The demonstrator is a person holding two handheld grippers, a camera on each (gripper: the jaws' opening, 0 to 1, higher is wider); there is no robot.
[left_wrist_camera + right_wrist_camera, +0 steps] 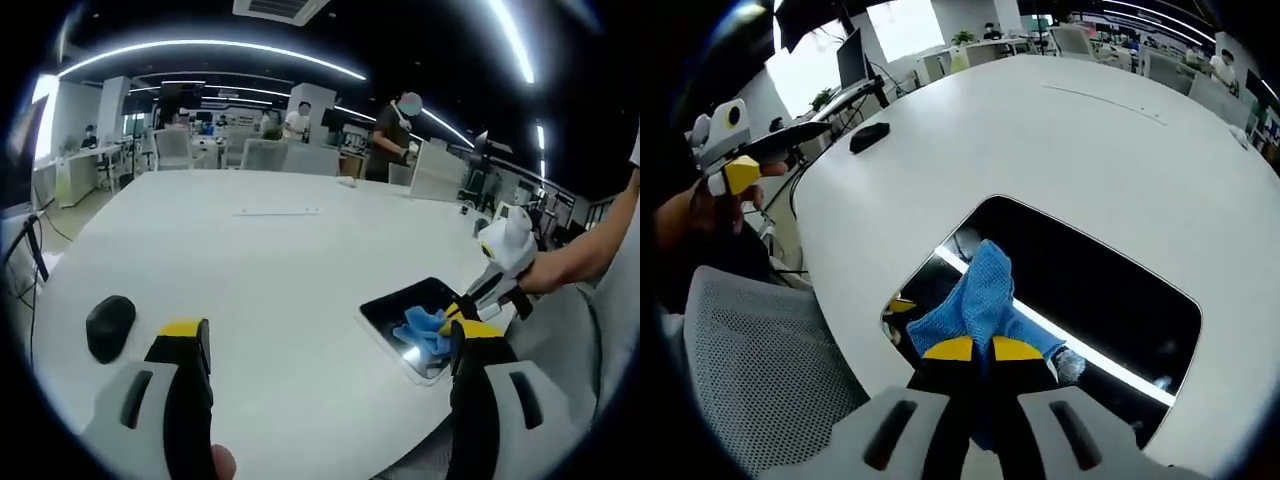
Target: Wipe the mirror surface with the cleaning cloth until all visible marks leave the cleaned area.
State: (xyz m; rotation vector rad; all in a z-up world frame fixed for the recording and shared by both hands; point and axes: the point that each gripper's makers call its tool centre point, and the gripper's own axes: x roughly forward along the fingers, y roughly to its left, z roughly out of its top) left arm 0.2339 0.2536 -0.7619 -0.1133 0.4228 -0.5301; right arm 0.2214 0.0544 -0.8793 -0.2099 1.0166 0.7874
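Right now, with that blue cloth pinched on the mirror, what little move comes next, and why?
Probably a short sweep of the blue cloth farther across the mirror. The right claw is shut on it near the mirror's close edge, and most of the dark glass lies beyond. The left claw hangs open over the table.

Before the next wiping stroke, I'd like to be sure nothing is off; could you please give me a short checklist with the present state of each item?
1. Right gripper shut on the blue cloth: ok.
2. Cloth lying on the mirror: ok.
3. Mirror wholly on the white table, though near its edge: ok.
4. Left gripper open, away from the mirror: ok.
5. Black mouse far from the wiping path: ok.
6. Marks gone from the glass: cannot tell, reflections hide them.
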